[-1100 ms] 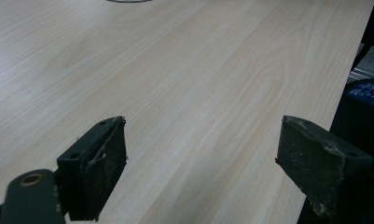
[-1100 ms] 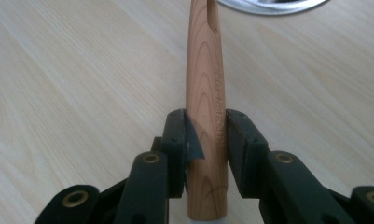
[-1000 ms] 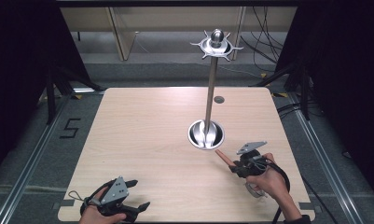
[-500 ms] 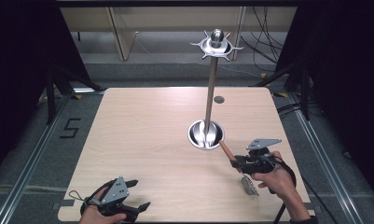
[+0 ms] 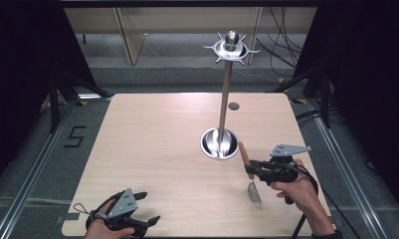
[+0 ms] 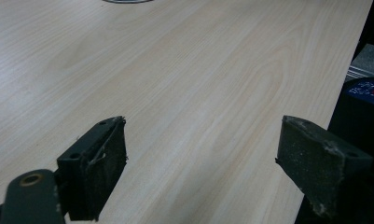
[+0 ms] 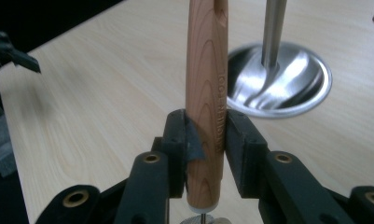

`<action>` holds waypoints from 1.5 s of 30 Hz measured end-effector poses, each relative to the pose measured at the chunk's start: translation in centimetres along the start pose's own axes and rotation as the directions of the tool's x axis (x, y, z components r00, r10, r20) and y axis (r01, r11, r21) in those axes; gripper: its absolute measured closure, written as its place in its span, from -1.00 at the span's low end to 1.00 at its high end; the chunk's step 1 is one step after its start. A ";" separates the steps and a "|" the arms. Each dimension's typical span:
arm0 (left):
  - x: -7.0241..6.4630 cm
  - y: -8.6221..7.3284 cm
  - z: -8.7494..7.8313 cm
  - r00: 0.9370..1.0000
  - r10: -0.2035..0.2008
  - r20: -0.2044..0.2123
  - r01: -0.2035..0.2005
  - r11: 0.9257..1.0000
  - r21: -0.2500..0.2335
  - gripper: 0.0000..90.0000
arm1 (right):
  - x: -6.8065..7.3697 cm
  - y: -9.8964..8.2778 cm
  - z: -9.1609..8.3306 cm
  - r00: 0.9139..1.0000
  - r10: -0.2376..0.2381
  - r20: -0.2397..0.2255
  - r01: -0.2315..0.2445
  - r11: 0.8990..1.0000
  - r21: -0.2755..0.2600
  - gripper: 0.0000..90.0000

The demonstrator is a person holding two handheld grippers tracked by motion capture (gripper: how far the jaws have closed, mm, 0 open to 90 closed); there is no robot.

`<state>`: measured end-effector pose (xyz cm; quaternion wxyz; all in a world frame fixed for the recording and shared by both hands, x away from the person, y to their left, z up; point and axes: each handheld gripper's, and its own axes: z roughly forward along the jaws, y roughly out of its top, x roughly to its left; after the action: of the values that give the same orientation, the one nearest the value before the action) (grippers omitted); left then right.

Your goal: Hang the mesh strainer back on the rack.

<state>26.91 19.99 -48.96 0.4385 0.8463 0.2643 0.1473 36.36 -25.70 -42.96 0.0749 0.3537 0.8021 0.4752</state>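
Far left of the stand (image 5: pixel 226 89), the left gripper (image 5: pixel 146 208) rests on the table (image 5: pixel 152 144), jaws spread, nothing between them. Just right of the stand's base, the right gripper (image 5: pixel 250 169) pinches a wooden-handled utensil (image 7: pixel 207 93), head hanging below, clear of the table. It is likely being carried; next it must be hung on the stand's top hooks.
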 end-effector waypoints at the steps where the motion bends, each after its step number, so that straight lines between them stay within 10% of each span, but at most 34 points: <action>1: 0.0 0.0 0.0 1.000 -0.001 0.001 0.001 1.000 0.001 -0.66 | 0.2 0.1 0.0 0.999 0.028 -0.020 -0.029 0.999 -0.014 0.58; 27: -0.1 0.0 0.0 1.000 -0.014 0.005 0.014 1.000 0.000 -0.66 | 0.7 3.3 -2.2 0.999 -0.010 0.052 0.017 0.989 -0.149 0.58; 45: -0.1 0.0 0.1 1.000 -0.022 0.013 0.022 1.000 0.004 -0.66 | 0.2 7.5 -3.6 0.995 -0.027 0.094 0.053 0.956 -0.288 0.58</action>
<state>26.91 19.90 -49.00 0.4399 0.8452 0.2709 0.1365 38.27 -25.92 -34.85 0.1712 0.3435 0.7266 0.5699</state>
